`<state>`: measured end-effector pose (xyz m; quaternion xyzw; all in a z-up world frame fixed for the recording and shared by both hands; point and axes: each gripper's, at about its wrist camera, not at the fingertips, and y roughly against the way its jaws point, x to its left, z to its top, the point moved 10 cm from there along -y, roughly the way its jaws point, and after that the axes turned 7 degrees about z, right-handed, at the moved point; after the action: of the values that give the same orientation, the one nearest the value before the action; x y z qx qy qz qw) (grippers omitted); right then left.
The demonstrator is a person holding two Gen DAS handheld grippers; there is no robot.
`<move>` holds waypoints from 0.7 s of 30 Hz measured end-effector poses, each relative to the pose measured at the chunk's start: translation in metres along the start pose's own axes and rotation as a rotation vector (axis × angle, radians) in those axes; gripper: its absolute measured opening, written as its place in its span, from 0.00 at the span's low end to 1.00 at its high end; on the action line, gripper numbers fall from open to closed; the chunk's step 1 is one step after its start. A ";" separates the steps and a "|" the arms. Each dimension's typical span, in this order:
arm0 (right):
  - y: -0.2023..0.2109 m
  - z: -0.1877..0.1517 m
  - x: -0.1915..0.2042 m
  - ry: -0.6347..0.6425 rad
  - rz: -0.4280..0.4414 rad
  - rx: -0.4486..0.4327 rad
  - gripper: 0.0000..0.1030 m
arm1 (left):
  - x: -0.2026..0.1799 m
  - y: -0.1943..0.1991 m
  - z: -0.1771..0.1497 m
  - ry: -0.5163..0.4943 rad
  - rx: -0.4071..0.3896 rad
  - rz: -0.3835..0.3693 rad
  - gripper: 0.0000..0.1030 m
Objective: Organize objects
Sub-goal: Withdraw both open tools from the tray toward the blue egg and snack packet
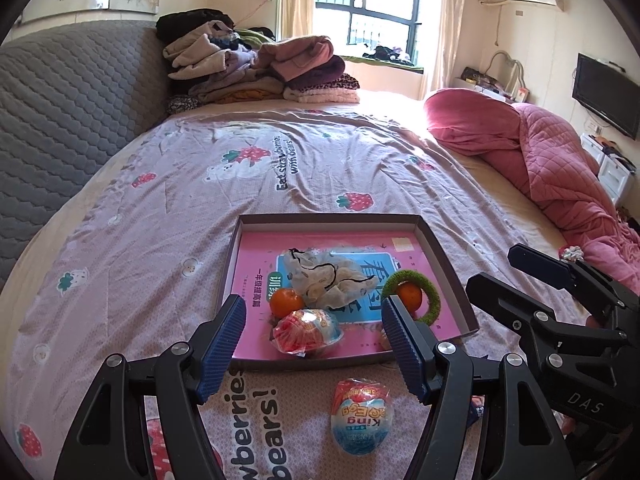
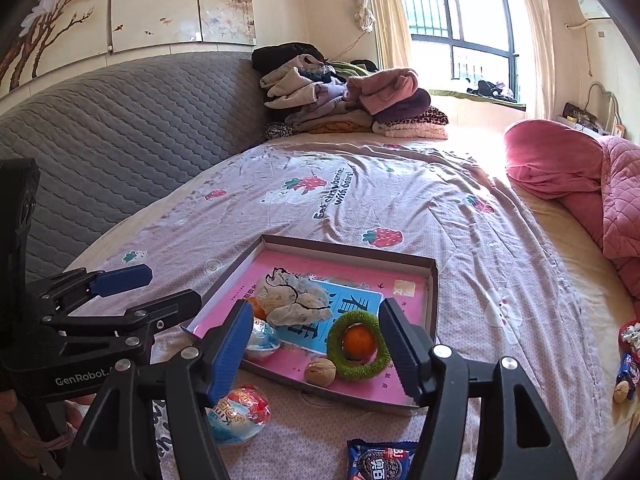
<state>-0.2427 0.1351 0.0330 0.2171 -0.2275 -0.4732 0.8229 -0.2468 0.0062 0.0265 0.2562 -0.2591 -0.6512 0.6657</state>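
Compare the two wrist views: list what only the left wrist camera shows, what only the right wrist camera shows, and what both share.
Left wrist only: the wall television.

Right wrist only: a walnut in the tray, a blue cookie packet on the bedspread, and the painted wall panels.

Both: the tray holding a green ring around an orange, a wrapped egg outside the tray, and both open tools, left and right.

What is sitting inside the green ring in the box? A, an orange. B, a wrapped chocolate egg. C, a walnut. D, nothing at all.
A: in the right wrist view an orange sits in the hole of the green ring, while the walnut lies beside the ring on the box floor.
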 end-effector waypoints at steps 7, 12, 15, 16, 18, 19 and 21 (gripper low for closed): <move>0.010 -0.002 0.002 -0.003 -0.003 -0.011 0.63 | -0.003 0.011 -0.008 -0.007 -0.005 -0.004 0.70; 0.016 -0.012 0.003 -0.008 -0.008 -0.002 0.63 | -0.009 0.014 -0.019 -0.023 0.006 -0.012 0.70; 0.016 -0.023 0.003 -0.008 -0.014 0.015 0.63 | -0.013 0.013 -0.027 -0.038 0.017 -0.015 0.70; 0.017 -0.028 0.002 -0.011 -0.016 0.022 0.63 | -0.014 0.013 -0.030 -0.040 0.021 -0.018 0.70; 0.017 -0.038 0.000 -0.018 -0.018 0.036 0.63 | -0.017 0.011 -0.035 -0.043 0.030 -0.020 0.70; 0.018 -0.044 -0.001 -0.019 -0.019 0.044 0.63 | -0.018 0.010 -0.038 -0.046 0.035 -0.020 0.70; 0.018 -0.055 -0.003 -0.022 -0.027 0.060 0.63 | -0.020 0.007 -0.045 -0.055 0.046 -0.018 0.70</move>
<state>-0.2000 0.1540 -0.0009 0.2396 -0.2479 -0.4795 0.8070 -0.2115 0.0270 -0.0016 0.2558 -0.2897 -0.6579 0.6464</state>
